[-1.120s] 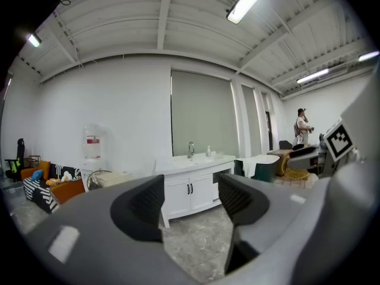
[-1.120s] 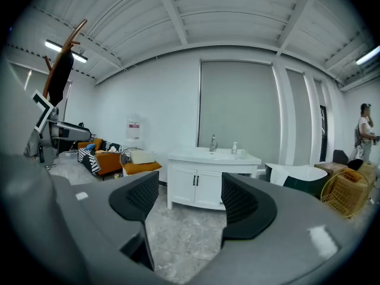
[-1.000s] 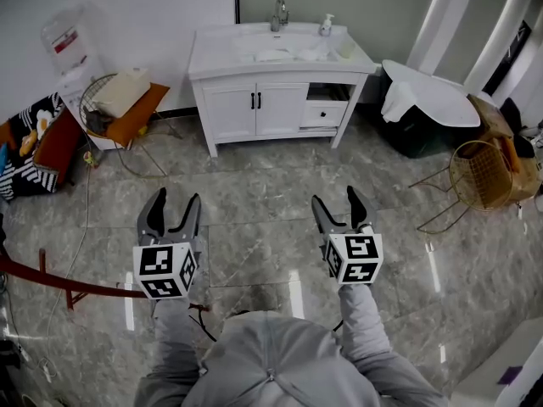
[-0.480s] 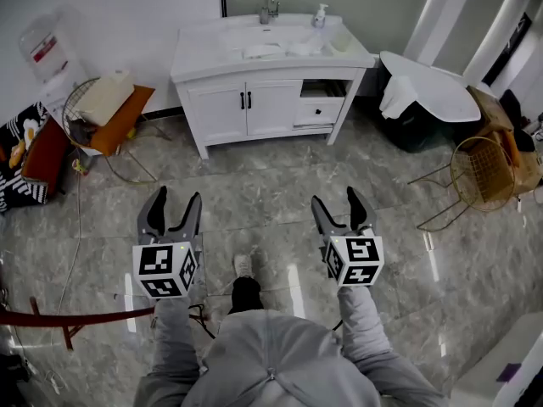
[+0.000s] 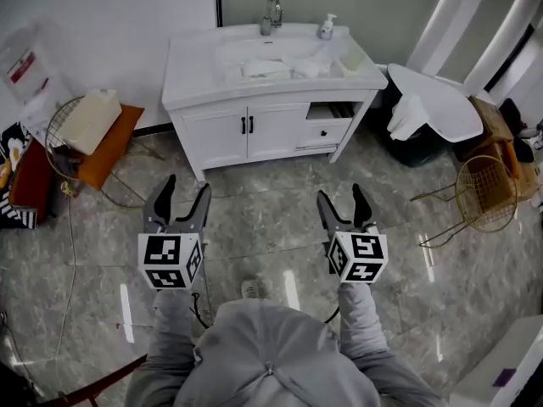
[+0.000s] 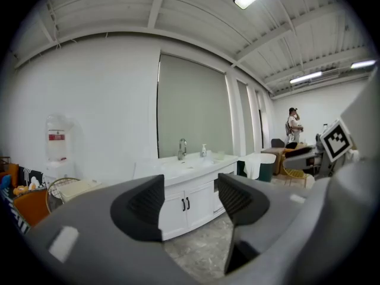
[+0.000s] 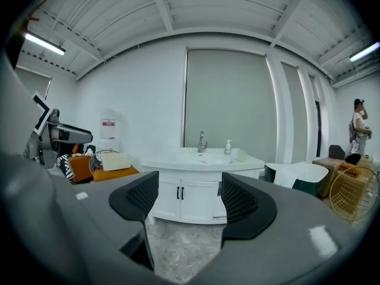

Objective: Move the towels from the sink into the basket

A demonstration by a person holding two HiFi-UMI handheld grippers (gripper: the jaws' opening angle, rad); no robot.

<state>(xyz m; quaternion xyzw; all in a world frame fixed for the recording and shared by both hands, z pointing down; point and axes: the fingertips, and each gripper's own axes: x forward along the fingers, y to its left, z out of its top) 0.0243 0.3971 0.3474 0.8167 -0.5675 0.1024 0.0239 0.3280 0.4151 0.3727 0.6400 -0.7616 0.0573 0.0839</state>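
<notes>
Up in the sink (image 5: pixel 242 53) of the white vanity (image 5: pixel 246 134), the towels (image 5: pixel 267 68) lie where they lay a second ago. From the head view the vanity now sits larger and closer to me than it did then, and the floor between it and the grippers has shrunk. The orange stand with its round wire rack (image 5: pixel 72 134) has slid nearer on the left.

Both grippers point at the vanity doors, well short of them. The left gripper (image 5: pixel 187 186) has its jaws about half open with only floor and cabinet showing between them. The right gripper (image 5: pixel 339 195) has its jaws apart much the same and holds nothing.

The towels are pale, crumpled heaps, white on white; I cannot count them. The gold wire basket (image 5: pixel 485 195) stands well off to the right.
</notes>
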